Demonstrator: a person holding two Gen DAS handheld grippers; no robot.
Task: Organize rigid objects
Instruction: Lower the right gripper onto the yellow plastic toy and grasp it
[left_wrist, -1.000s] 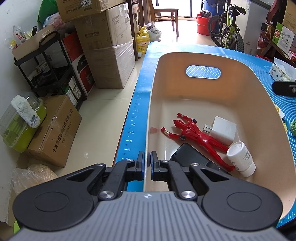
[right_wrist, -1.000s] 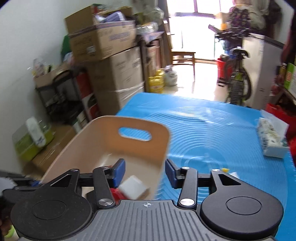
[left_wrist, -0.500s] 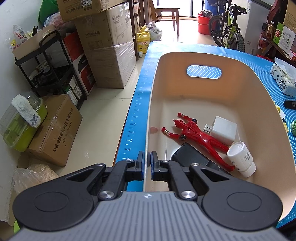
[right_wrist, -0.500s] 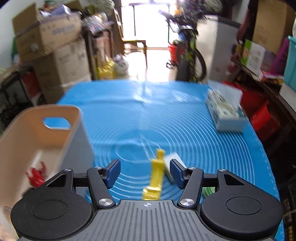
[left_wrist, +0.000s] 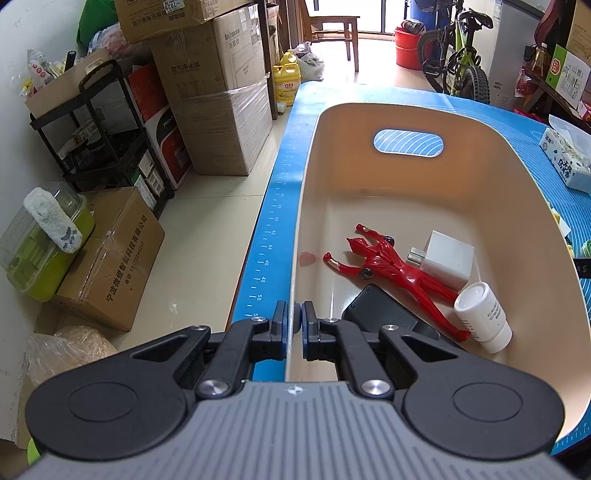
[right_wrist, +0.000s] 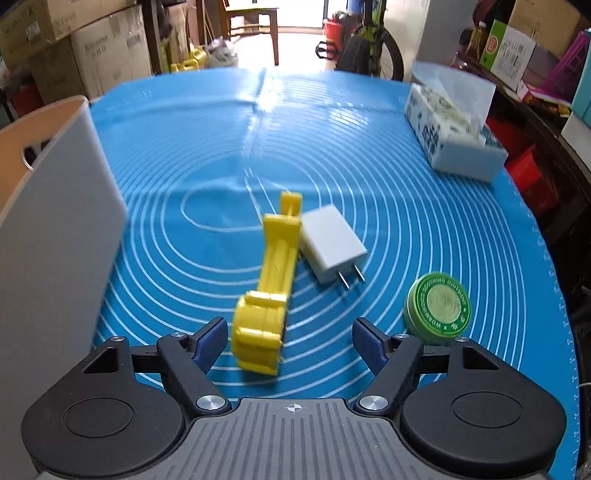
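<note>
My left gripper (left_wrist: 293, 325) is shut on the near rim of the beige bin (left_wrist: 306, 206). Inside the bin lie a red figurine (left_wrist: 391, 273), a white charger (left_wrist: 448, 258), a white bottle (left_wrist: 484, 315) and a black object (left_wrist: 380, 314). In the right wrist view my right gripper (right_wrist: 290, 341) hangs low over the blue mat (right_wrist: 369, 166), its jaws opening. The near end of a yellow plastic toy (right_wrist: 271, 288) lies between the fingers, untouched. A white plug adapter (right_wrist: 330, 245) rests against the toy, and a green round tin (right_wrist: 437, 302) sits to the right.
A tissue pack (right_wrist: 450, 133) lies at the mat's far right. The bin's grey outer wall (right_wrist: 55, 236) stands close on the left of my right gripper. Stacked cardboard boxes (left_wrist: 218, 99), a black shelf (left_wrist: 99, 136) and a bicycle (left_wrist: 461, 62) surround the table.
My right gripper swung from over the bin to the right and down onto the mat, and its jaws spread wider around the yellow toy's end. The left gripper kept its grip on the rim.
</note>
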